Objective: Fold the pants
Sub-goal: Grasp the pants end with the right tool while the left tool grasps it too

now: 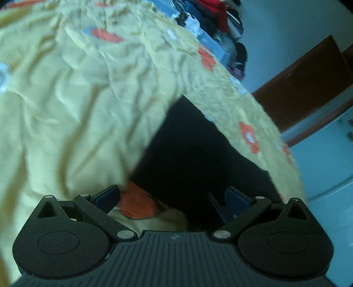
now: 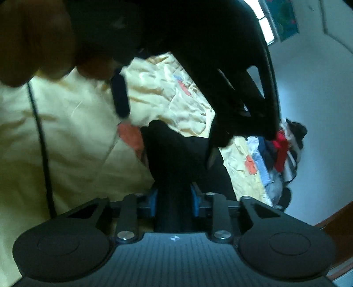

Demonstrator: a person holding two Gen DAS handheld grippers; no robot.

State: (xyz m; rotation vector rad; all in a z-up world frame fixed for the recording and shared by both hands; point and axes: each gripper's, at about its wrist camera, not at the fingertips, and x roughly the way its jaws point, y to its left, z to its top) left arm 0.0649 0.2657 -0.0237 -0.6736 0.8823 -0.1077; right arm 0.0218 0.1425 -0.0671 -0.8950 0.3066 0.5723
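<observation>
While the yellow bedspread [image 1: 66, 110] fills most of what the left wrist camera sees, the black pants [image 1: 198, 159] lie on it toward its right edge, a dark wedge running up from the left gripper [image 1: 174, 198]. That gripper stands wide, its two blue-padded fingers well apart; the left one rests beside an orange flower print [image 1: 136, 205] on the bedspread, the right one sits over the pants, and nothing is pinched between them. Farther along the bedspread, at its far end, a heap of clothes [image 1: 216, 19] in red, black and blue is piled up. Off the bedspread's right edge stand a brown wooden board [image 1: 304, 88] and a pale wall [image 1: 286, 28].

From the right wrist camera, a thin black cable [image 2: 42, 136] hangs down across the left part of the bedspread [image 2: 77, 143]. The right gripper [image 2: 174, 199] is closed narrow on a fold of the pants [image 2: 176, 159], the black cloth pinched between its blue pads and rising from them. More black cloth hangs blurred above the bedspread. Right of that, the clothes heap [image 2: 280, 150] sits at the bedspread's far edge below a bright window [image 2: 268, 24].
</observation>
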